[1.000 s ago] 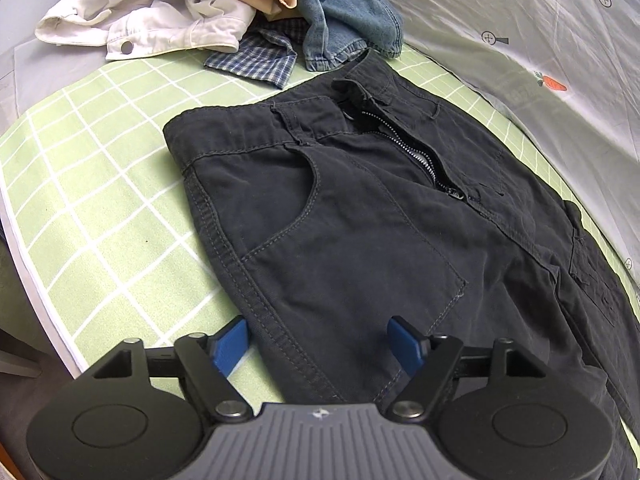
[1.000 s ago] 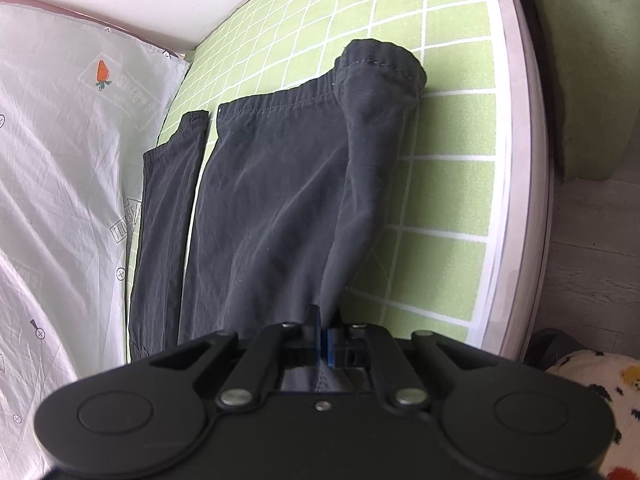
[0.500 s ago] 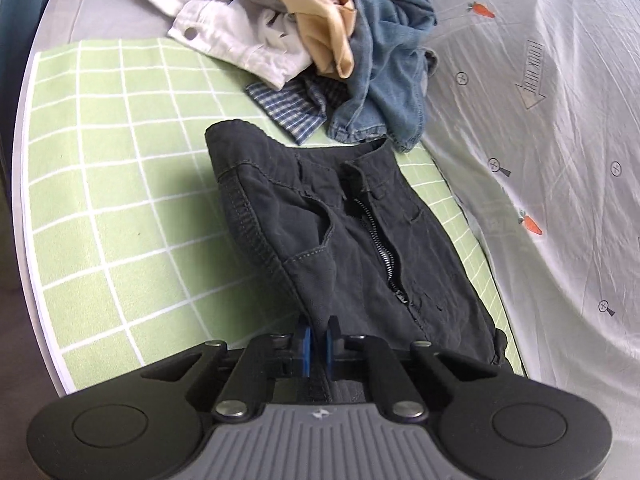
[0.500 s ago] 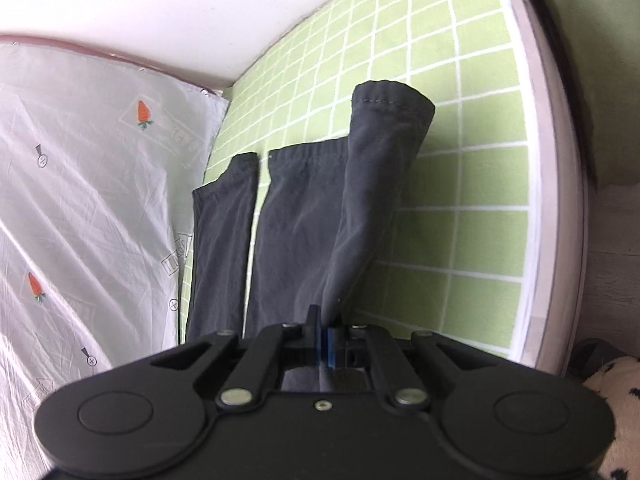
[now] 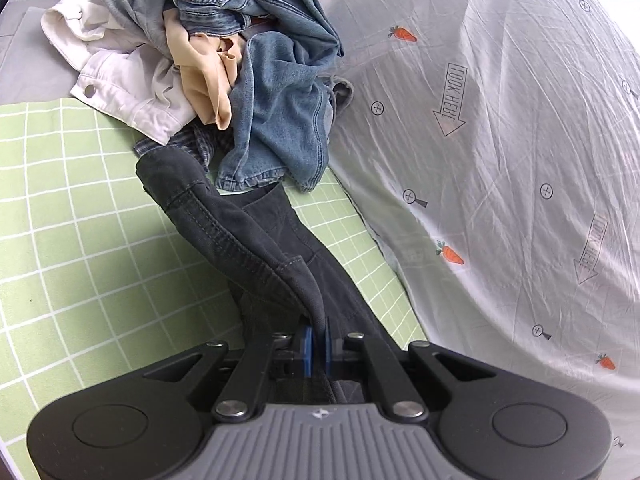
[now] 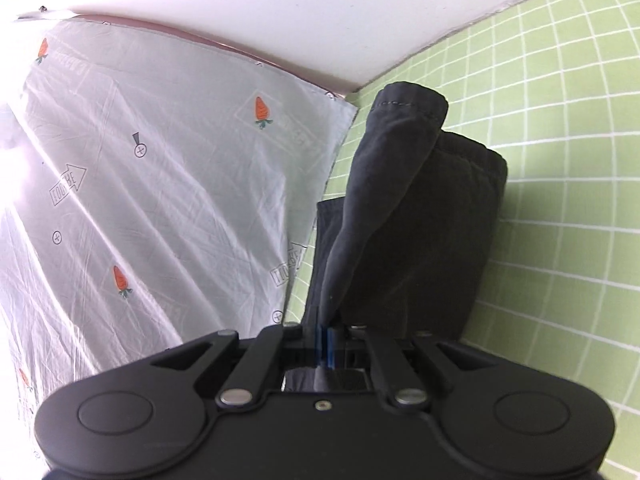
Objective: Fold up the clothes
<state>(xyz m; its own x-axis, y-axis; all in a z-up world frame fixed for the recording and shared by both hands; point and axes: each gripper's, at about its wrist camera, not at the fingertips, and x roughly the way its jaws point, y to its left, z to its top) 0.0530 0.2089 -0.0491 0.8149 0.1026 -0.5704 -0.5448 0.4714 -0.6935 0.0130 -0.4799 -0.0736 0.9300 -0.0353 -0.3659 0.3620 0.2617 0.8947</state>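
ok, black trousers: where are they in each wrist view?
Left wrist: black trousers run from the clothes pile at upper centre down to the left gripper, which is pinched shut on them.
Right wrist: centre frame, hem at top, the right gripper shut on a fold.
Shared landmark: the green checked sheet.

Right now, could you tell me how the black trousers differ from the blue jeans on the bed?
The black trousers are pinched by the left gripper and right gripper and partly lifted; the blue jeans lie untouched. The trousers stretch out along the green checked sheet; the jeans are crumpled in a pile with a white garment and a beige one. Both are unfolded.
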